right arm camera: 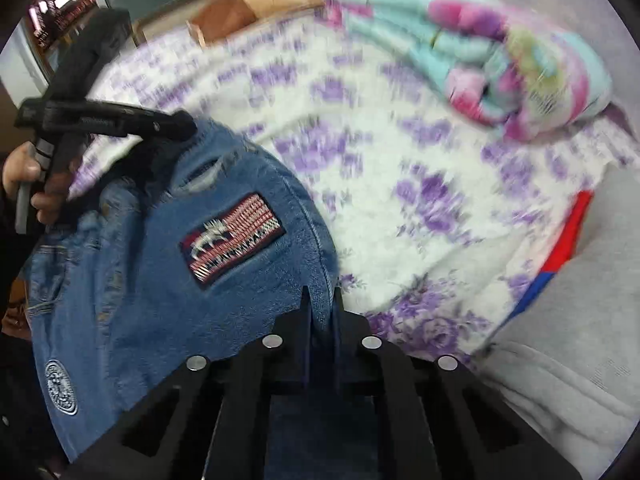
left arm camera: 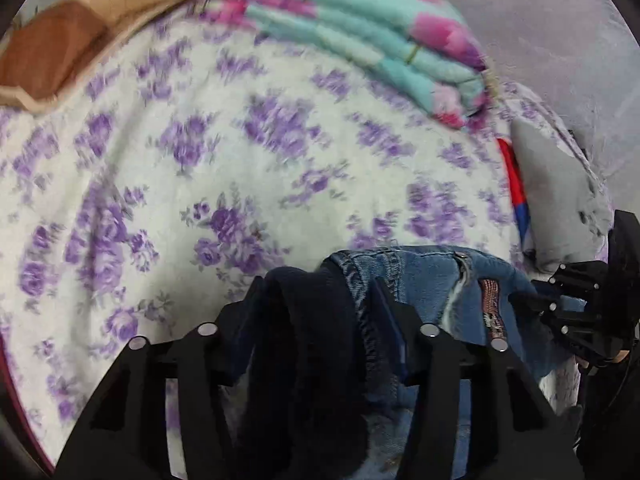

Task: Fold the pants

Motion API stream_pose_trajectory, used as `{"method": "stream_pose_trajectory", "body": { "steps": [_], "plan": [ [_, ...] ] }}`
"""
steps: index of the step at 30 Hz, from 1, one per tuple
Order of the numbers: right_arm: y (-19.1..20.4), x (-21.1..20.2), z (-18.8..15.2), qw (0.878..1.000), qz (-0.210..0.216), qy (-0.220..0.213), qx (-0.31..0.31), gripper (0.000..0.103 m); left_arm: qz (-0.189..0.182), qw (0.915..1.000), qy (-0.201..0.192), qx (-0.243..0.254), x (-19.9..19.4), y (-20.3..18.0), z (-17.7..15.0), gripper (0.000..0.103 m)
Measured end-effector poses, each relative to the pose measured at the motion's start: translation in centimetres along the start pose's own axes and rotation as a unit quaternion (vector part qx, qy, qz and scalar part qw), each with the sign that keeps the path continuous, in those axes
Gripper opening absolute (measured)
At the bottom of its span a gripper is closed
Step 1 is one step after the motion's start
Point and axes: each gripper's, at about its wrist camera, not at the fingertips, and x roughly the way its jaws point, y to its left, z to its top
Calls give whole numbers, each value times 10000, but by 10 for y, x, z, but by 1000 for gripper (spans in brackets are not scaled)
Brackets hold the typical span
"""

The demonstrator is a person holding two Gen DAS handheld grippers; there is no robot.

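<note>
Blue denim pants (right arm camera: 160, 300) with a flag patch (right arm camera: 232, 236) hang between the two grippers above a floral bed sheet (right arm camera: 400, 160). My right gripper (right arm camera: 322, 300) is shut on a folded denim edge. In the left wrist view my left gripper (left arm camera: 320, 292) is closed on a thick bundle of the pants (left arm camera: 424, 276), dark waistband lining and denim seam filling the gap between its fingers. The right gripper (left arm camera: 568, 304) shows at the right edge of that view. The left gripper (right arm camera: 120, 124), held by a hand (right arm camera: 24, 172), grips the pants' far end.
A folded teal and pink quilt (left arm camera: 360, 28) lies at the far side of the bed. A grey cloth (right arm camera: 560, 360) and a red and blue item (right arm camera: 568, 232) lie to the right. A brown headboard (left arm camera: 48, 52) is at the far left.
</note>
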Motion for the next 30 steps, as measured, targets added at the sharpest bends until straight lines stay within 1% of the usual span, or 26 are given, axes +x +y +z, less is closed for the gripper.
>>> {"method": "stream_pose_trajectory", "body": {
  "steps": [1,2,3,6,8,9,10,11,12,13,14,16,17,18,19,21,22,23,24,25,26,28,29,30],
  "plan": [
    [3,-13,-3,9999,-16,-170,4,8,-16,10000,-50,42,-5,-2,-1,34],
    [9,-25,-6,9996,-13,-297,-8,8,-74,9998,-150,84,-17,-5,-2,20],
    [13,-34,-8,9992,-33,-398,-55,8,-245,9995,-183,72,-30,-7,-4,12],
    [50,-81,-28,9961,-134,-776,-409,8,-392,9985,-336,194,-68,-13,-14,12],
    [75,-105,-44,9932,-191,-942,-662,8,-497,9980,-366,152,-91,-14,-27,15],
    [88,-117,-53,9911,-215,-1016,-832,8,-532,9978,-376,91,-101,-13,-35,20],
    [107,-128,-65,9879,-256,-1094,-1066,8,-587,9976,-365,-7,-110,-11,-43,36],
    [120,-134,-75,9862,-236,-1113,-1205,8,-624,9974,-358,-111,-117,-10,-49,44],
    [136,-138,-91,9840,-229,-1119,-1367,8,-651,9968,-387,-251,-126,-7,-59,60],
    [143,-139,-102,9833,-200,-1125,-1413,8,-679,9960,-432,-389,-133,-3,-67,74],
    [151,-139,-116,9838,-117,-1135,-1386,8,-729,9946,-469,-575,-141,2,-79,79],
    [154,-131,-132,9868,-50,-1120,-1173,8,-967,9901,-519,-875,-152,8,-98,88],
    [156,-126,-135,9879,-33,-1118,-1078,8,-1114,9872,-562,-990,-157,10,-108,91],
    [155,-122,-138,9891,12,-1118,-962,8,-1130,9856,-572,-1122,-159,10,-116,94],
    [155,-117,-142,9896,72,-1155,-852,8,-1143,9844,-561,-1217,-159,10,-120,95],
    [157,-114,-147,9896,189,-1211,-758,8,-1403,9790,-520,-1383,-155,6,-129,98],
    [159,-112,-149,9892,220,-1239,-757,8,-1390,9792,-469,-1404,-151,2,-131,98],
    [161,-112,-150,9889,225,-1259,-760,8,-1258,9807,-364,-1452,-142,-2,-133,98],
    [162,-112,-152,9887,222,-1276,-757,8,-1206,9800,-174,-1571,-131,-4,-136,98],
    [163,-114,-153,9883,215,-1312,-749,8,-1197,9791,-73,-1644,-125,-4,-139,98],
    [162,-115,-153,9880,224,-1347,-725,8,-1222,9765,85,-1773,-115,-5,-143,98],
    [161,-117,-153,9874,233,-1406,-683,8,-1286,9748,91,-1823,-109,-9,-143,98],
    [161,-117,-153,9874,232,-1414,-677,8,-1347,9743,48,-1806,-108,-12,-140,98],
    [161,-117,-154,9874,229,-1409,-685,8,-1416,9745,-79,-1736,-109,-16,-135,96]
  ]
}}
